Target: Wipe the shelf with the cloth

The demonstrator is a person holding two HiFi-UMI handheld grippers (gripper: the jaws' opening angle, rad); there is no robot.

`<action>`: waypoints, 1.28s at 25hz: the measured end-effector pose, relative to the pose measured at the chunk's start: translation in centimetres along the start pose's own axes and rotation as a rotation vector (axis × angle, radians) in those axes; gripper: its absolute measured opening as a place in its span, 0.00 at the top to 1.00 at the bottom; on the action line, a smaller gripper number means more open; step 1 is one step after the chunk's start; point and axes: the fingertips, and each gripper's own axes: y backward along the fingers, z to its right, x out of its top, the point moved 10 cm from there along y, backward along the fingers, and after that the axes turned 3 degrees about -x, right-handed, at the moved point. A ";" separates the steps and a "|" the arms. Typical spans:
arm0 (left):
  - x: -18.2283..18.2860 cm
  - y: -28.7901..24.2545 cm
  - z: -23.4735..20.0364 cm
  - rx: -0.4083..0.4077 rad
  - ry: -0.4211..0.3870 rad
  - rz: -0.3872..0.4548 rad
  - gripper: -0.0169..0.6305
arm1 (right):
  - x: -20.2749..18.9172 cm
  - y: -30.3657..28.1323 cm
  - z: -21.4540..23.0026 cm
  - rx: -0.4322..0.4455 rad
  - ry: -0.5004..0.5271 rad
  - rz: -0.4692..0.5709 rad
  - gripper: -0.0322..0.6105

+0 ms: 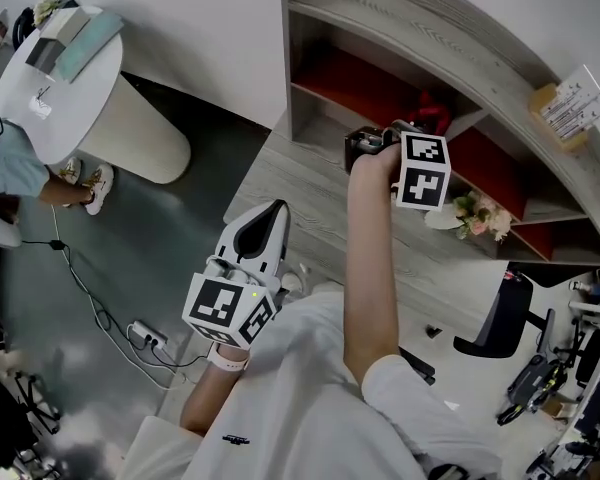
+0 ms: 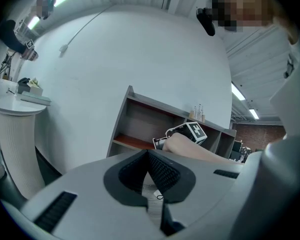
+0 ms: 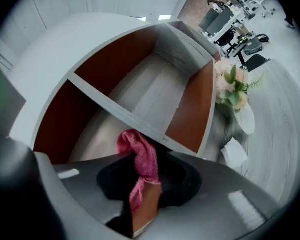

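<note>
**Containers**
- The shelf [image 3: 115, 115], grey wood-grain boards with red-brown back and side panels, is standing on a grey plank surface [image 1: 300, 183] against a white wall.
- Two tiers are showing in the right gripper view: an upper compartment with a pale floor, and a lower one under the dividing board.
- The cloth [image 3: 139, 156], pink and bunched, is sticking up out of the right tool [image 3: 146, 180]. The tool's jaws are clamping its lower part.
- The bunch is sitting at the mouth of the shelf's lower compartment, just under the front edge of the dividing board. Whether it is touching the board, cannot tell.
- A white vase [image 3: 245, 120] is holding pink and cream flowers [image 3: 231, 86] with green leaves. It is standing just in front of the shelf, to the right of the cloth's compartment.
- A white card [image 3: 235, 153] is lying near the vase.
- A small labelled box [image 1: 568, 106] is sitting on the shelf's top board, toward its right end.

**Other tool**
- The left tool [image 1: 268, 218] is hanging well back from the shelf and pointing toward it. Its jaws are meeting at the tips with nothing between them.

**Surface and room**
- The plank surface is carrying the shelf, vase and card.
- A round white pedestal table [image 1: 70, 88] is standing well to the left of the shelf on a dark floor [image 1: 180, 248].
- A power strip [image 1: 145, 336] with a trailing cable is lying on that floor.
- A black chair [image 1: 502, 320] is standing off the shelf's right end.
</note>
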 end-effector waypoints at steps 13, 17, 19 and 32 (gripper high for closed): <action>-0.4 -0.2 1.2 -0.025 0.012 0.021 0.96 | 4.1 4.7 -4.0 0.280 0.039 0.067 0.80; -0.7 -0.3 1.2 -0.040 0.027 0.027 0.96 | 4.4 7.0 -3.8 0.399 0.106 0.041 0.80; -0.8 -0.3 1.3 -0.047 0.030 0.033 0.96 | 4.6 8.0 -3.7 0.477 0.159 0.013 0.80; -0.6 2.3 1.0 -0.054 0.024 0.084 0.96 | 8.7 13.6 -0.7 0.906 0.671 -0.093 0.80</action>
